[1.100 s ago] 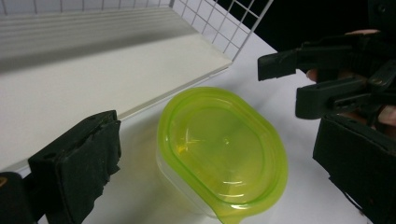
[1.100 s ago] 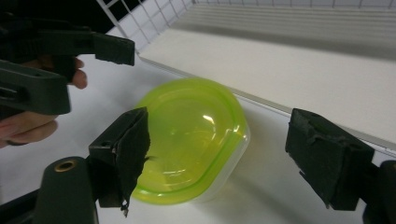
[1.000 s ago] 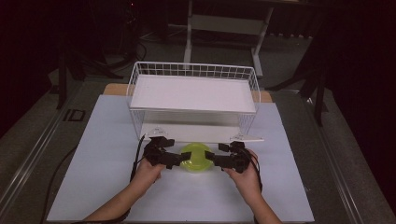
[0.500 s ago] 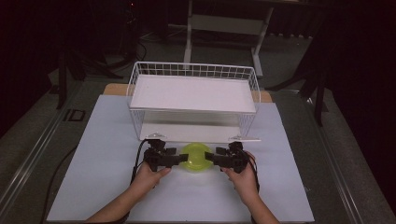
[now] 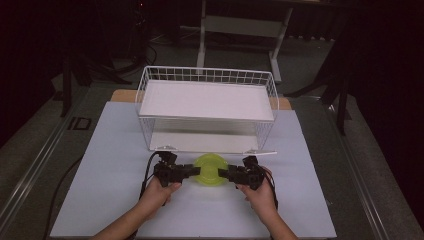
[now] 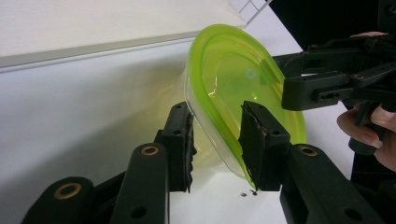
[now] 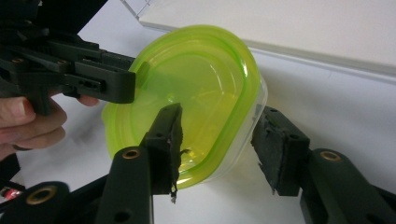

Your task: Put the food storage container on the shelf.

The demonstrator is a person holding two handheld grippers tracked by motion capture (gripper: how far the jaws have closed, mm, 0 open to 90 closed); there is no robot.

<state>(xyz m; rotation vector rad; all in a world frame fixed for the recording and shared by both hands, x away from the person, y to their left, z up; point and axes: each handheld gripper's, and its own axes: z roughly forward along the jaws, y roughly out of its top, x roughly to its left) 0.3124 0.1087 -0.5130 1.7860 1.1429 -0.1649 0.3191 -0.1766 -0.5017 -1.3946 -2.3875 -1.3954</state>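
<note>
A: From the high view, where is the green container (image 5: 210, 170)?

B: On the white sheet covering the bench (image 5: 100, 165), just in front of the white wire basket (image 5: 207, 107). The left gripper (image 5: 192, 170) comes at it from one side and the right gripper (image 5: 224, 174) from the other, each in a hand (image 5: 160, 192). From up there I cannot tell whether anything is pinched.

A: Do the gripper views settle that?

B: Partly. The left gripper view shows the container (image 6: 243, 93) is clear plastic under a lime-green lid, tipped in that picture, with the left gripper (image 6: 217, 140) straddling its edge: one of the fingers (image 6: 180, 140) is outside the clear wall, the other lies over the lid. They have just been closing with the rim between them. The lid-side pad looks in contact; on the wall side I cannot tell, so a firm clench is not certain.

A: And the right?

B: The right gripper view shows the container (image 7: 201, 84) from the opposite side. The right gripper (image 7: 222, 142) has also just been closing around the rim, but its fingers are released: the outer pad (image 7: 275, 149) stands clear of the wall and the other sits over the lid. That view also shows the left gripper (image 7: 93, 79) reaching the far rim, and a white board (image 7: 289, 23) lying behind.
</note>
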